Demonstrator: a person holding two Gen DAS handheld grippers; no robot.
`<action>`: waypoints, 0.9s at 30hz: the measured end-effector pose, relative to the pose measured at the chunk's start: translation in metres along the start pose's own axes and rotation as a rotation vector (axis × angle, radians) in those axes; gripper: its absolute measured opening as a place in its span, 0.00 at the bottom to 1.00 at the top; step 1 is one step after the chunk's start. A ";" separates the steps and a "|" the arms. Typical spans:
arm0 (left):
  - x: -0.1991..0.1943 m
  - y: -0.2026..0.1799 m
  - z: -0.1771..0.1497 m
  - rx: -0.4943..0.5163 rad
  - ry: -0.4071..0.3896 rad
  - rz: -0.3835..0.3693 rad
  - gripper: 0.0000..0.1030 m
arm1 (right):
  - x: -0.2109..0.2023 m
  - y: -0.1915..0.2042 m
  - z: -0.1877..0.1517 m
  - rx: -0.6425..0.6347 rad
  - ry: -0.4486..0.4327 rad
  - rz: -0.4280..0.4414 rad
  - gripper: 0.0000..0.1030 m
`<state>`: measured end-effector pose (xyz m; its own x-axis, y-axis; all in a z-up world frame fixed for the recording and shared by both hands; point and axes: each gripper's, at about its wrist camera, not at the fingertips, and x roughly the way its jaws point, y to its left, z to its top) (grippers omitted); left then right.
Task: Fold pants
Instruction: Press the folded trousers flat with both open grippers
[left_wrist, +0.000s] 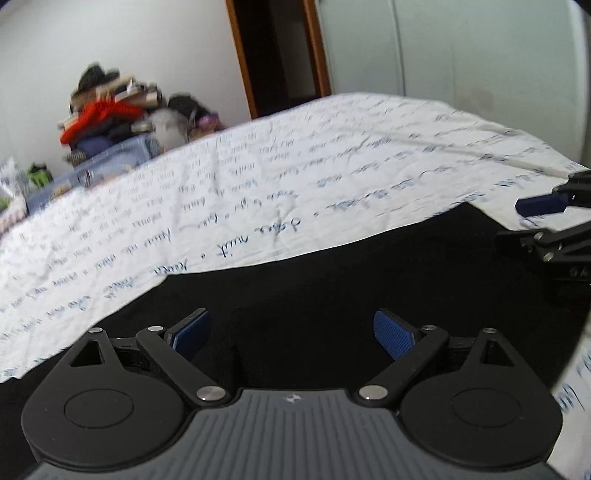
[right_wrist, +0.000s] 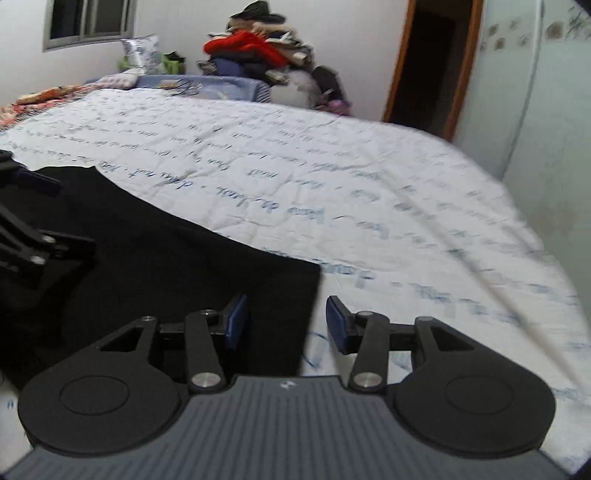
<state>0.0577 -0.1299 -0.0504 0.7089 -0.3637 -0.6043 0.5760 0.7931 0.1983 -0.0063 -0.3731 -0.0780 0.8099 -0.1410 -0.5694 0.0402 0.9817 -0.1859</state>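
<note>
Both claws released, gripping nothing: left claw (left_wrist: 291, 334) spread wide just above the black cloth, right claw (right_wrist: 284, 323) parted too, straddling the cloth's straight edge with one blue pad over black and the other over white.

Black pants (right_wrist: 155, 258) spread flat on the bed, on a white sheet (right_wrist: 332, 177) printed with blue handwriting; far edge running across the left view as a long, gently curved line, right-hand edge ending in a clean vertical border in the right view. Blurred throughout, so seams, waistband and hems impossible to tell apart.

Likely soft, limp and light, sagging wherever unsupported, perhaps sliding a little over the smooth sheet. Best taken at corners or along an edge, one claw to each end, pinching through all layers so nothing trails during the fold.

Farther off: a heap of clothes (right_wrist: 258, 48) with something red on top against the wall, a dark doorway (right_wrist: 428, 55), a window (right_wrist: 88, 18) at upper left.
</note>
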 end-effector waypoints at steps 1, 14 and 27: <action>-0.007 -0.004 -0.003 0.015 -0.017 0.005 0.93 | -0.011 0.002 -0.004 -0.004 -0.020 -0.013 0.42; -0.016 -0.003 -0.026 -0.070 0.050 -0.052 0.93 | -0.048 0.020 -0.040 0.035 0.003 0.124 0.48; -0.013 0.032 -0.037 -0.187 0.048 0.065 1.00 | -0.039 0.062 0.008 0.117 -0.132 0.069 1.00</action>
<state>0.0516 -0.0819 -0.0648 0.7190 -0.2890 -0.6321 0.4410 0.8926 0.0936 -0.0304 -0.3059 -0.0610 0.8825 -0.0625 -0.4662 0.0437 0.9977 -0.0511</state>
